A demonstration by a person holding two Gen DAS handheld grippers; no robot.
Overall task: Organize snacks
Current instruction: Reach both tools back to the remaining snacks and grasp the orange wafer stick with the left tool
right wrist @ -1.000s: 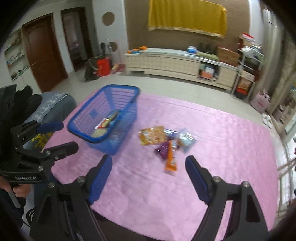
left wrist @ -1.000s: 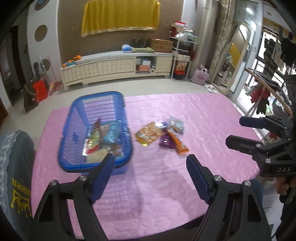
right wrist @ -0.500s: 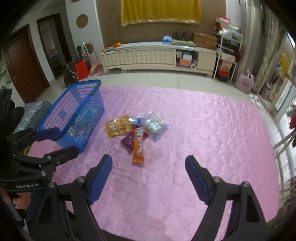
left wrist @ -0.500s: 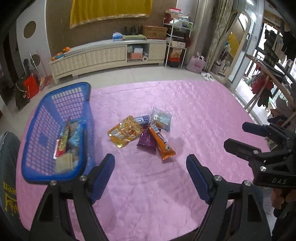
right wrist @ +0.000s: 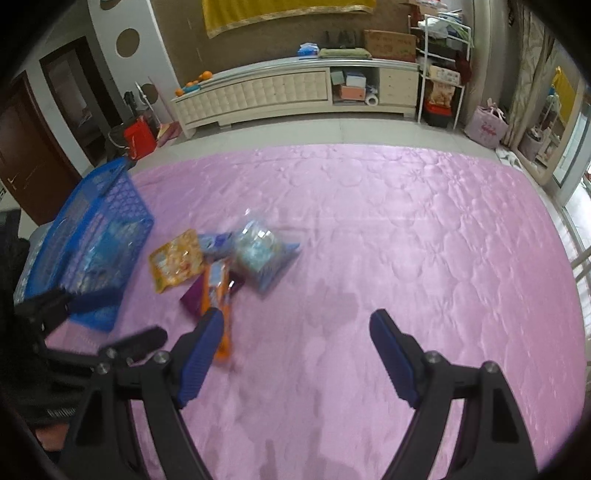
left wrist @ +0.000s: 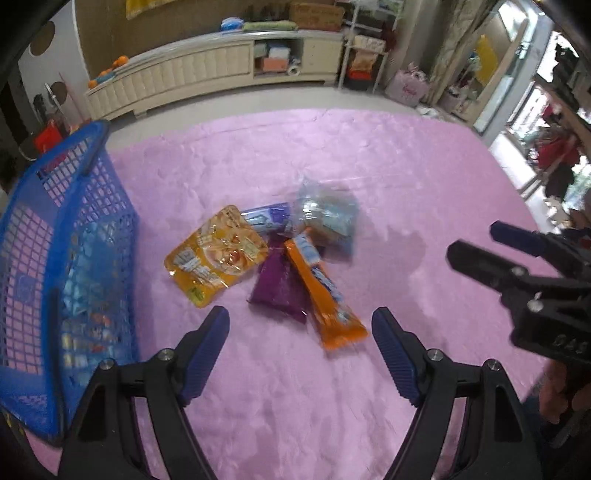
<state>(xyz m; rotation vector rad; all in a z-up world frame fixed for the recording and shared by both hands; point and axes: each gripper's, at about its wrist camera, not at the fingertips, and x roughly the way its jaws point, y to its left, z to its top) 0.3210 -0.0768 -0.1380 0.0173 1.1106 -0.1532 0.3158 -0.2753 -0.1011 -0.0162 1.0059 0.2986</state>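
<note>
Snacks lie heaped on the pink cover, right of our blue basket. Our left claw hangs spread just near of the orange bar, whose length runs near-far; our right claw, also spread and empty, sits farther right.

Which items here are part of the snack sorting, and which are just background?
Job: blue basket, yellow pouch, purple packet, orange bar, clear blue bag, small blue wrapper.
Background: cream cabinet, yellow cloth, pink bag.
</note>
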